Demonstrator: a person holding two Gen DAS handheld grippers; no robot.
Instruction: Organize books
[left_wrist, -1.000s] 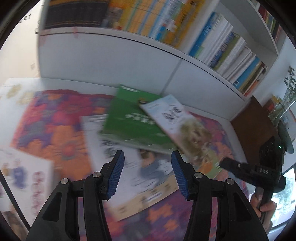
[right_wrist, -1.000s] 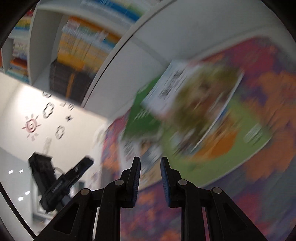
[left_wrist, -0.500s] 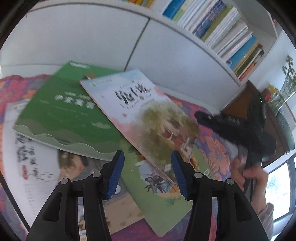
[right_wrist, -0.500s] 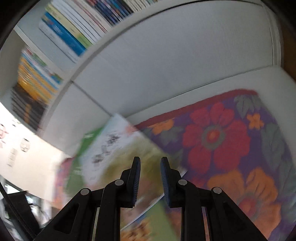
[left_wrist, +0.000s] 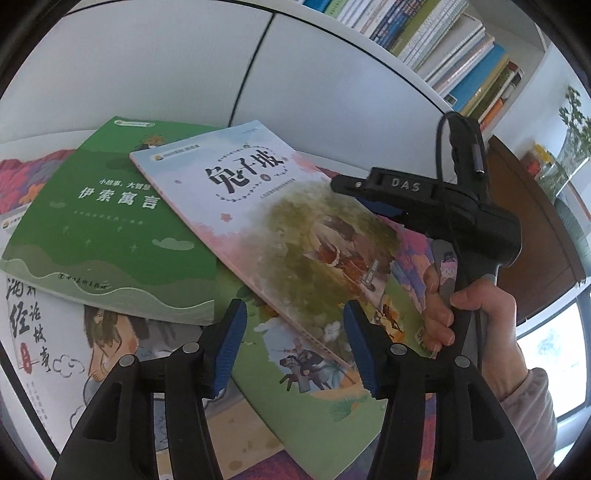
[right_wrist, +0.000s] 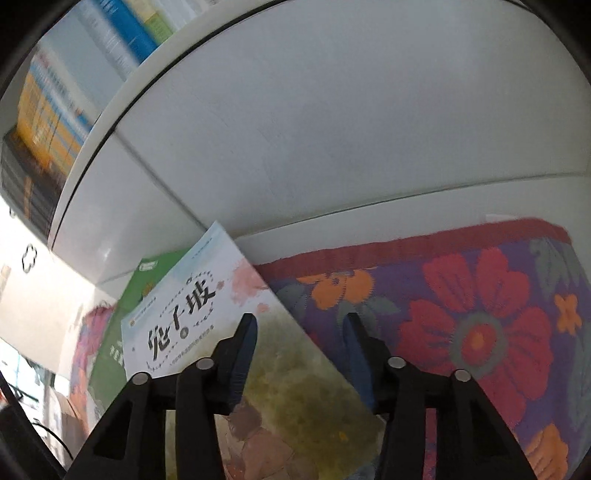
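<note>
A loose pile of books lies on a floral mat (right_wrist: 480, 314). On top is a pale book with a rabbit picture (left_wrist: 277, 221), over a green book (left_wrist: 110, 221), a white book with an ink figure (left_wrist: 66, 350) and a light green picture book (left_wrist: 314, 398). My left gripper (left_wrist: 291, 339) hovers over the top book's near edge, jaws opening a little, pads touching nothing. My right gripper (left_wrist: 351, 194), held by a hand (left_wrist: 480, 314), is at the top book's right edge. In the right wrist view the right gripper (right_wrist: 299, 328) has its jaws opening astride that edge of the top book (right_wrist: 207, 314), not pressing it.
A white cabinet front (left_wrist: 184, 74) rises just behind the pile. Above it a shelf holds rows of upright and leaning books (left_wrist: 461, 55). A brown table (left_wrist: 535, 221) stands at the right, with plants and a window beyond.
Both cameras have come down and in toward the pile. The right gripper's jaws, nearly shut before, have parted around the top book's edge. The left view has barely shifted in the last half second.
</note>
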